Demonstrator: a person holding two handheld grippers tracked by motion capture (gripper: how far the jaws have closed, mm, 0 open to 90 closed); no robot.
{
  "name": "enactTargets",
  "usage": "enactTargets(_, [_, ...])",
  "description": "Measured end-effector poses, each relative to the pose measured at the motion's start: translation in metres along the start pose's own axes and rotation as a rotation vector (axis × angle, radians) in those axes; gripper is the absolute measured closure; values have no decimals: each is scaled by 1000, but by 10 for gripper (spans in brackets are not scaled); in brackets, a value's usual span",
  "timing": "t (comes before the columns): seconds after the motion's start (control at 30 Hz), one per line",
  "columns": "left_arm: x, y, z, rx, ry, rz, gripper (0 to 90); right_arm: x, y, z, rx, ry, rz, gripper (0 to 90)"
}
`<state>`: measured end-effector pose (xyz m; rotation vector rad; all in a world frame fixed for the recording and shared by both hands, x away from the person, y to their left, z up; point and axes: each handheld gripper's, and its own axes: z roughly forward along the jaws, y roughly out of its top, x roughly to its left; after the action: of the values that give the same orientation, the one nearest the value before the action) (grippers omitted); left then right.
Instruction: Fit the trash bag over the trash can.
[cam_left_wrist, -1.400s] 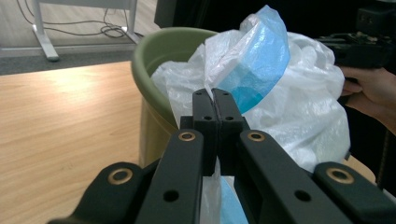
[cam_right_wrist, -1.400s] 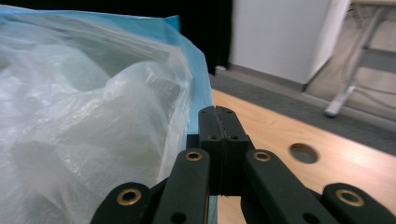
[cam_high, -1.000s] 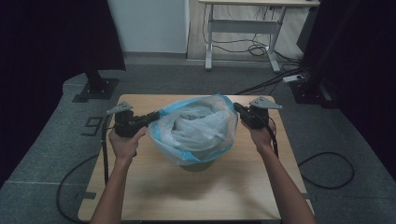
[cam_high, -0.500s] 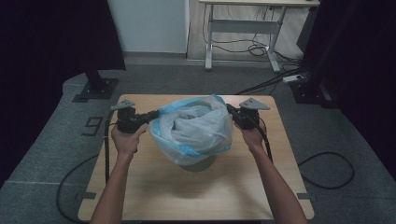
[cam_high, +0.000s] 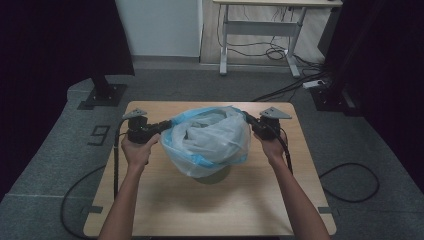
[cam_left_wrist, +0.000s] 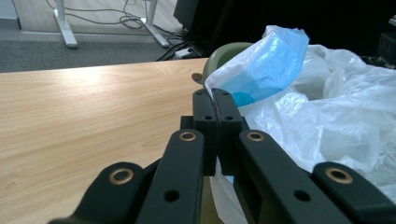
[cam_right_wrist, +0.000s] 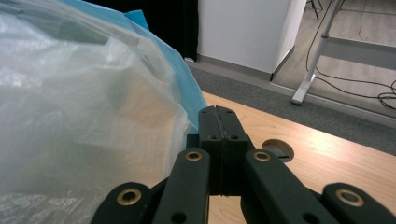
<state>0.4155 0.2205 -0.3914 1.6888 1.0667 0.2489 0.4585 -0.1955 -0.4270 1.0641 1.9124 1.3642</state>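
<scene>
I had both tongs clenched on the bag, left tongs on its left rim, right tongs on its right, the bag stretched over a green bin mid-surface. Nothing else crowded it. Beyond lay grey carpet, cables under a white desk, and a "9" marked on the floor.

Your arms are bare, no sleeves. Each hand carries a chunky black gripper: the left gripper and right gripper both wear a grey three-cornered plate on top and trail a black cable. Up close, the linkage arms have brass-ringed pivots and small screw holes.
</scene>
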Motion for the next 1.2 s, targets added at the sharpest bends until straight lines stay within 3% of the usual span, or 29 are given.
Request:
enactTargets(0.67, [13,-14,7,30,12,-39,896,5,-19,14,64,30,14,887])
enactTargets(1.2, [17,-16,16,59,10,-66,896,5,-23,18,102,65,20,887])
